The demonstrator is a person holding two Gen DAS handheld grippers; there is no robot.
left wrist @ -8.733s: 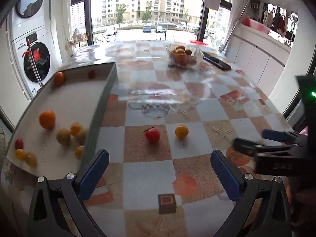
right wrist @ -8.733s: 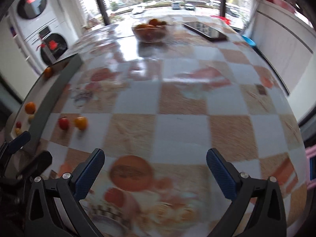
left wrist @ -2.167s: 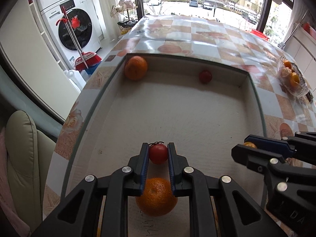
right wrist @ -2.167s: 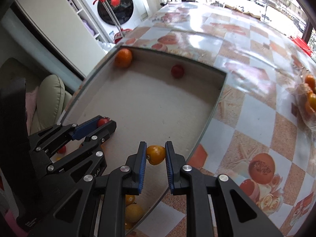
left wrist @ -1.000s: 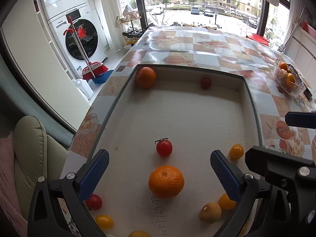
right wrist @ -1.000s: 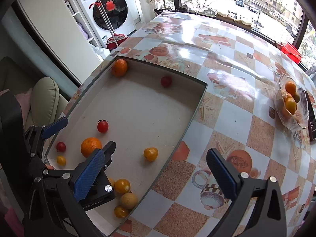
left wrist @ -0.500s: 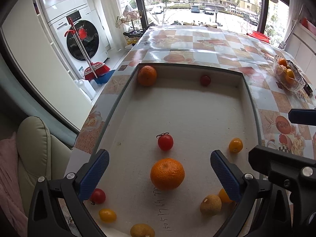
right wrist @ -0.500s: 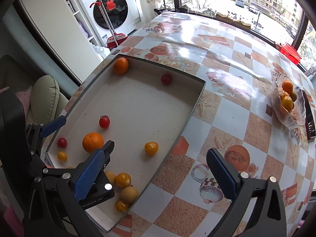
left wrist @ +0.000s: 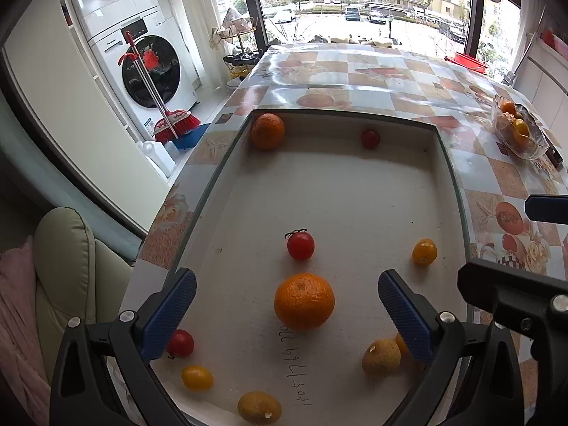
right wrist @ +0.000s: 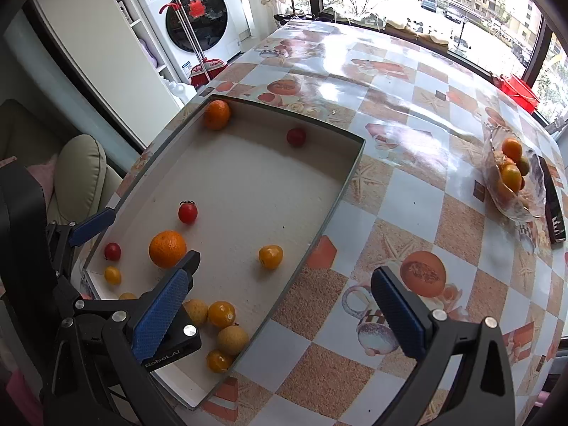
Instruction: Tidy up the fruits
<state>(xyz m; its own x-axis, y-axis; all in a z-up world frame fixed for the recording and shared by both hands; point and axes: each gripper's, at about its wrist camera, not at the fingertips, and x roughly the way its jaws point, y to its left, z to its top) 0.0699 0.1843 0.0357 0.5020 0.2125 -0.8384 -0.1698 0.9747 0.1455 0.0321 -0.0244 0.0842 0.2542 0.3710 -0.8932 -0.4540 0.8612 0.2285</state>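
The fruits lie scattered in the shallow grey tray (left wrist: 448,177), which sits at the table's near-left corner with its long axis running away from me toward the window. From my left wrist view I see a big orange (left wrist: 304,300) near the middle front, a stemmed cherry tomato (left wrist: 300,245) just beyond it, and a small yellow-orange tomato (left wrist: 424,251) close to the right wall. Another orange (left wrist: 267,131) sits tucked in the far-left corner and a red tomato (left wrist: 370,138) rests against the far wall. The wide middle of the tray floor is bare, so I have room there; the low walls hem in every side.

My left gripper (left wrist: 287,314) is spread wide and empty above the tray's near end, fingers either side of the big orange without touching it. My right gripper (right wrist: 280,314) is also wide and empty, straddling the tray's right wall, one finger over the tray, the other over the checked tablecloth (right wrist: 408,191). A cluster of small yellow and tan fruits (right wrist: 222,323) crowds the near corner just beside its left finger, and the left gripper's body overlaps that corner too.

A glass bowl (right wrist: 511,184) of oranges stands well apart on the table's right, beside a dark remote (right wrist: 553,206). Beyond the left edge stand a washing machine (left wrist: 149,67) and a red broom (left wrist: 170,120).
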